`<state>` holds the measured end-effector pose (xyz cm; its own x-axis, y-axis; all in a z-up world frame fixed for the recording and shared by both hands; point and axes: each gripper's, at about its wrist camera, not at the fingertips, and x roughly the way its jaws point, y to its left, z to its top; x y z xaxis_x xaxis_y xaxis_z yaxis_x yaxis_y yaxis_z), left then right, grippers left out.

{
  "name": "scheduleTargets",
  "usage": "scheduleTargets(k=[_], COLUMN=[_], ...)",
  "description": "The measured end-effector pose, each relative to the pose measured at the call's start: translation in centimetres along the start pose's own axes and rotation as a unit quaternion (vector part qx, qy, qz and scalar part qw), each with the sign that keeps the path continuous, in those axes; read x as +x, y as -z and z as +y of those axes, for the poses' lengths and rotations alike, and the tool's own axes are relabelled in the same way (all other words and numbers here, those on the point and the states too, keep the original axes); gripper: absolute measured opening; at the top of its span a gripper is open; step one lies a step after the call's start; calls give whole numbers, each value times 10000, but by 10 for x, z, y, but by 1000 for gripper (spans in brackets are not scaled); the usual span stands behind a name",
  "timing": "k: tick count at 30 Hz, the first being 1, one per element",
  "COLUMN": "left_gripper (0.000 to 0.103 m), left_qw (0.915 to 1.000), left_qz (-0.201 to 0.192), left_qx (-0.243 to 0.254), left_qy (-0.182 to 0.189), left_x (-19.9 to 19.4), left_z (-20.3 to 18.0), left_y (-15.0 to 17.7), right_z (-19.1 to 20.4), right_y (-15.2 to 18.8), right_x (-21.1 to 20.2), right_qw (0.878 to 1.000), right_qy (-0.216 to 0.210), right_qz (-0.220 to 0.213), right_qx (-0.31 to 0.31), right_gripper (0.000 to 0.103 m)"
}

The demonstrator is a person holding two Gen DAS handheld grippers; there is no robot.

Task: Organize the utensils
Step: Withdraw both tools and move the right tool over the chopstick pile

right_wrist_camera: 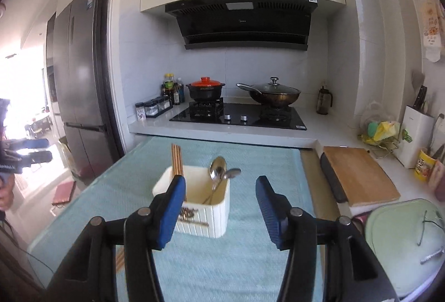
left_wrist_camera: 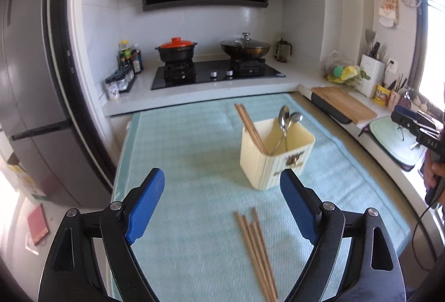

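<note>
A cream square utensil holder [left_wrist_camera: 275,154] stands on the light blue mat [left_wrist_camera: 189,152]. It holds wooden chopsticks [left_wrist_camera: 250,128] and two metal spoons [left_wrist_camera: 286,118]. Several loose chopsticks [left_wrist_camera: 257,249] lie on the mat just ahead of my left gripper [left_wrist_camera: 222,188], which is open and empty above them. In the right wrist view the holder [right_wrist_camera: 200,204] with chopsticks [right_wrist_camera: 177,159] and spoons [right_wrist_camera: 219,170] sits just ahead of my right gripper [right_wrist_camera: 221,191], open and empty. The right gripper also shows at the left wrist view's right edge [left_wrist_camera: 417,124].
A gas hob [left_wrist_camera: 217,71] with a red-lidded pot [left_wrist_camera: 176,47] and a wok [left_wrist_camera: 246,47] is behind the mat. A wooden cutting board [right_wrist_camera: 361,174] and a green mat [right_wrist_camera: 403,241] lie to the right. A fridge [left_wrist_camera: 30,79] stands left.
</note>
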<state>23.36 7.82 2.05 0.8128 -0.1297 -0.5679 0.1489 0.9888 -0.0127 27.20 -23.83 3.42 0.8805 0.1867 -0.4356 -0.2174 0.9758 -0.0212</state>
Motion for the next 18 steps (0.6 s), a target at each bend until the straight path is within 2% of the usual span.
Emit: scheduleTargets(k=[5, 10, 13, 18], left_gripper=[89, 89, 89, 89], left_qw=[9986, 9921, 9888, 9882], left_qz=[299, 630, 841, 919], left_qx=[-424, -1086, -1204, -1146], left_qy=[-127, -46, -261, -423], left_x=[-1, 23, 40, 50], left_z=[2, -10, -15, -14], left_y=[71, 142, 164, 171], right_z=[32, 74, 92, 112], right_y=[71, 140, 164, 176], right_x=[-16, -6, 9, 26], right_qw=[9991, 9974, 9942, 9906], right_qy=[171, 19, -134, -443], right_qz=[355, 726, 1064, 1292], right_qx=[-163, -35, 42, 59], right_gripper=[54, 54, 54, 53])
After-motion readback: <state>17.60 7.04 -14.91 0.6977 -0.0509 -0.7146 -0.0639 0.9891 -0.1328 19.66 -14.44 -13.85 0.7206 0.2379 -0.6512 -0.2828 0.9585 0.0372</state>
